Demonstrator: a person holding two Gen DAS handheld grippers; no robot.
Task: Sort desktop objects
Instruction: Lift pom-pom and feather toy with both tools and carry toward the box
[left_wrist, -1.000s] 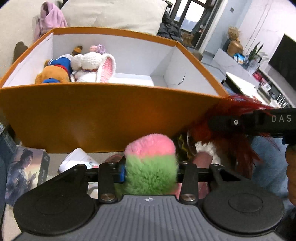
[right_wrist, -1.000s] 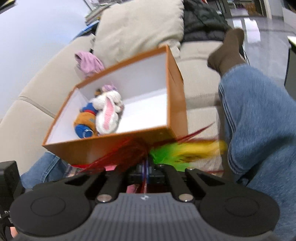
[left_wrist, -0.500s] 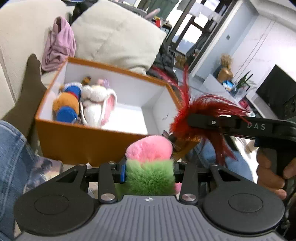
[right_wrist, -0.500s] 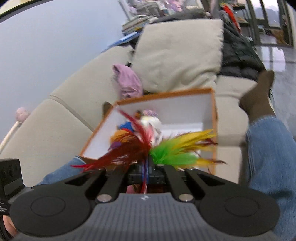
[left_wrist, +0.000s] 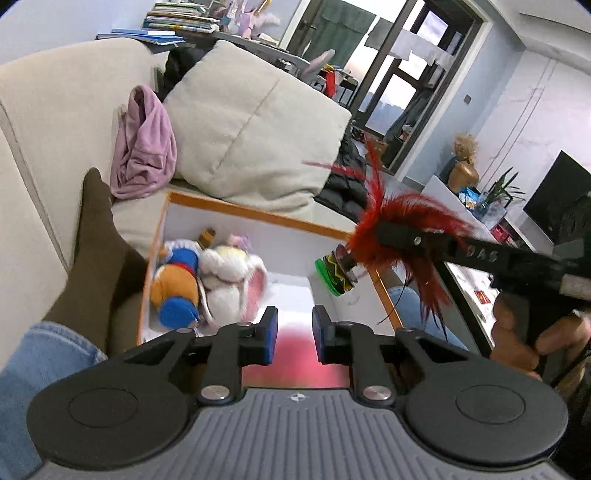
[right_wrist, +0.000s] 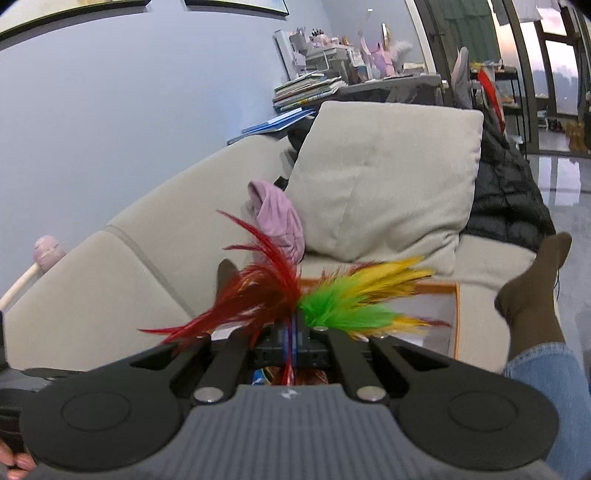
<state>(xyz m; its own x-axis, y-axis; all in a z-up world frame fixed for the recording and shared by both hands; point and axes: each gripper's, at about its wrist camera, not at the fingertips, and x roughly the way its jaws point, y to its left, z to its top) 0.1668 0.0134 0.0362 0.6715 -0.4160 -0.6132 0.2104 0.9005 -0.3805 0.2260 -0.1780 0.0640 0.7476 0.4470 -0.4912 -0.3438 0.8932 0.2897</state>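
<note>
An orange box with a white inside sits on the sofa and holds a blue-and-orange plush and a white bunny plush. My left gripper is open above the box's near side, with a blurred pink fluffy ball below its fingers. My right gripper is shut on a feather shuttlecock with red, green and yellow feathers. In the left wrist view that shuttlecock hangs over the box's right rim.
A beige cushion and a lilac cloth lie behind the box. A brown-socked foot and jeans flank the box at left. A black jacket lies at the sofa's right. A TV stands far right.
My left gripper opened and the pink and green fluffy ball left its fingers, dropping toward the box. Both grippers rose. The right gripper carried the shuttlecock over the box's right rim.
</note>
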